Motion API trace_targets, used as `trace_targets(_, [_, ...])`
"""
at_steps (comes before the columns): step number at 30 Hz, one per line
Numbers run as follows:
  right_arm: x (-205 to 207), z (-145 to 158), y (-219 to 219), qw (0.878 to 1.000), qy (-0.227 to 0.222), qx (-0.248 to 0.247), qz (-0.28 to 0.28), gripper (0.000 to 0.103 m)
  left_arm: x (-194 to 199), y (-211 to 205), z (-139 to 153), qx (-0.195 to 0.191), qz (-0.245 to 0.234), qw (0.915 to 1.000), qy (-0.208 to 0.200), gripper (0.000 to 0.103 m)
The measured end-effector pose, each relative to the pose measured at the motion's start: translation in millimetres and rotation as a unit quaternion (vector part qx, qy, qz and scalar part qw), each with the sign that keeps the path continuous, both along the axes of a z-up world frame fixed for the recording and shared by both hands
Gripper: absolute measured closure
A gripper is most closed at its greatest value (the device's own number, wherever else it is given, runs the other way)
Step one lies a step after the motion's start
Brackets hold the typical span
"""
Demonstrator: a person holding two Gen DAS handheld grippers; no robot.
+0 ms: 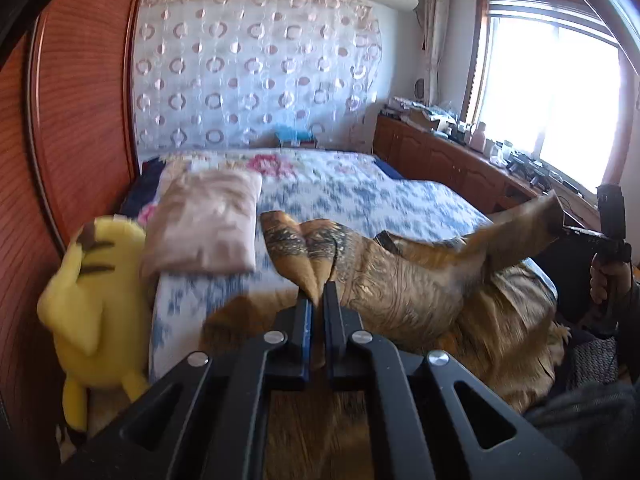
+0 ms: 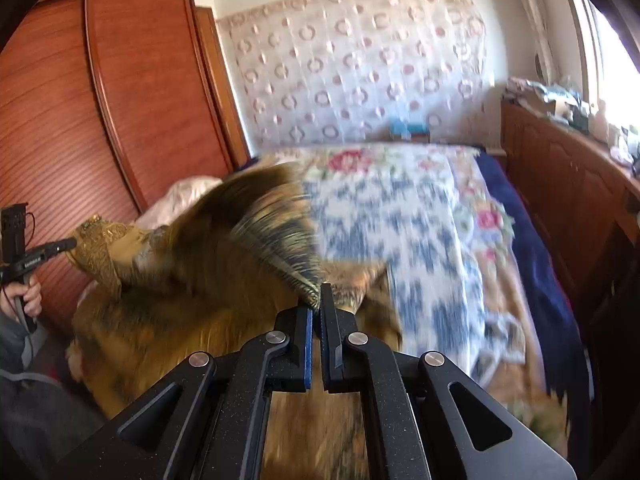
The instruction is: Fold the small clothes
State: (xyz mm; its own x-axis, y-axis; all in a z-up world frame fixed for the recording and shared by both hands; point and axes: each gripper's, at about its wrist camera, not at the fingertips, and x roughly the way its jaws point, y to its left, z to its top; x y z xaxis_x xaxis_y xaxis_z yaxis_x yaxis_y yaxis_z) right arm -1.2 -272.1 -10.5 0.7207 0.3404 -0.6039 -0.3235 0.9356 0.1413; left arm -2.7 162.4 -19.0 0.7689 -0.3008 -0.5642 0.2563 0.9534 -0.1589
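Observation:
A brown-gold patterned garment [image 1: 404,280] hangs stretched over the near end of the bed. My left gripper [image 1: 318,300] is shut on one corner of it, which sticks up between the fingers. My right gripper [image 2: 316,300] is shut on another corner, blurred by motion. The garment [image 2: 192,288] spans between both grippers. The right gripper also shows in the left wrist view [image 1: 568,232] at far right, and the left gripper shows in the right wrist view [image 2: 70,245] at far left.
The bed has a blue-white floral cover [image 1: 360,196], [image 2: 400,216]. A folded pink cloth [image 1: 204,224] and a yellow plush toy [image 1: 92,312] lie at its left. A red-brown wardrobe [image 2: 120,92] stands left. A cluttered wooden cabinet [image 1: 452,156] runs under the window.

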Motion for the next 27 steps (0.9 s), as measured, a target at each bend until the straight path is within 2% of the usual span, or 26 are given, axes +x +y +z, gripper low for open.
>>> trace_targets(4, [-25.6, -20.2, -3.2, 0.999, 0.043, -0.023, 0.001, 0.103, -20.8, 11.8, -9.9, 0.004, -0.002, 0.9998, 0.02, 0.099])
trace_targets(9, [-29.6, -45.1, -12.2, 0.995, 0.088, -0.044, -0.006, 0.103, -29.5, 28.7, -13.9, 0.017, 0.033, 0.9991, 0.02, 0.098])
trace_targets(16, [-35.1, -36.0, -14.8, 0.994, 0.078, -0.072, -0.003, 0.099, 4.0, 46.7, -24.5, 0.026, 0.07, 0.9963, 0.044, 0.098])
trace_targets(22, [-37.6, -26.4, -24.1, 0.992, 0.073, -0.103, -0.012, 0.096, 35.8, 34.3, -35.8, 0.023, 0.047, 0.997, 0.057, 0.098])
trace_targets(23, [-38.4, -24.1, -27.2, 0.992, 0.069, -0.103, -0.017, 0.094, 41.4, 31.3, -35.7, 0.023, 0.043, 0.9972, 0.057, 0.098])
trace_targets(25, [-37.7, -19.4, -33.8, 0.993, 0.06, -0.101, -0.033, 0.078, 47.8, 25.2, -35.8, 0.03, 0.036, 0.9973, 0.056, 0.098])
trace_targets(27, [-32.7, -16.1, -38.1, 0.993, 0.054, -0.099, -0.044, 0.071, 58.1, 20.6, -37.8, 0.039, 0.031, 0.9968, 0.063, 0.098])
